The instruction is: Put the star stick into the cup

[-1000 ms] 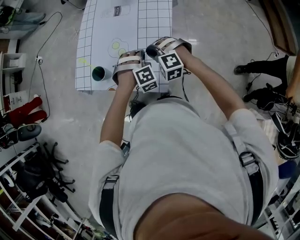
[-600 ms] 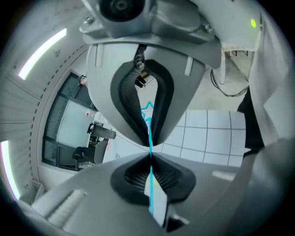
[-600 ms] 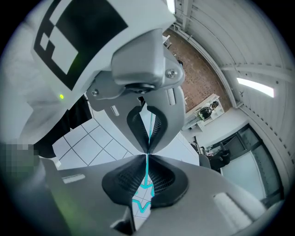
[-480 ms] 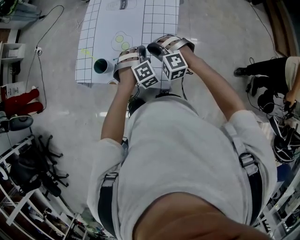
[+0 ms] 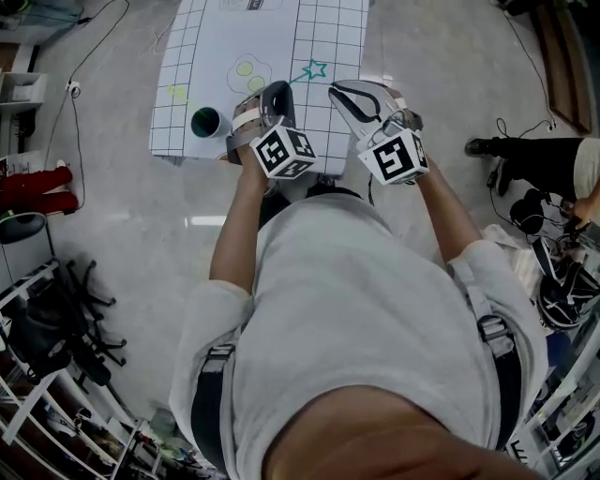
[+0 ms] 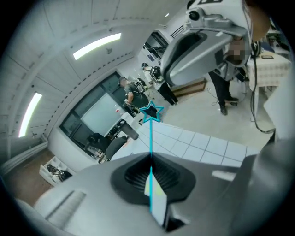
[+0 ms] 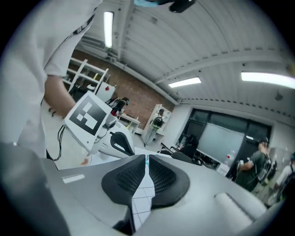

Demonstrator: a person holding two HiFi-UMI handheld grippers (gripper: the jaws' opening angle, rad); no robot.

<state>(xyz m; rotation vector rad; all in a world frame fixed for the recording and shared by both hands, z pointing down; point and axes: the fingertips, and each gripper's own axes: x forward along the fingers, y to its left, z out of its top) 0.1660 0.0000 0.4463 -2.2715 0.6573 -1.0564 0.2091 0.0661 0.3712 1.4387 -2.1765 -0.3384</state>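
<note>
A person in a pale shirt [image 5: 366,309] with dark shoulder straps stands on a grey floor [image 5: 122,216] at the near edge of a white tabletop [image 5: 328,28] printed with a dark grid. One gripper is in each hand, both raised in front of the chest, each with its cube of square markers turned up toward the head camera.

The left gripper [image 5: 280,87] points out over the tabletop. Its fingers are closed tight on the star stick [image 6: 150,138], gripping it low on the shaft. The right gripper [image 5: 339,91] is just beside it, apart from the stick. Its fingers meet at the tips with nothing between them, and only gridded tabletop shows through the slit behind the pads.

The cup [image 5: 205,122] is dark green and round. It stands upright near the tabletop's near left corner, left of the left gripper and clear of it.

The star stick is a very thin, straight teal rod topped by a small five-pointed star drawn in outline. It is held in the air, and from above the star appears over the grid to the right of the cup.
</note>
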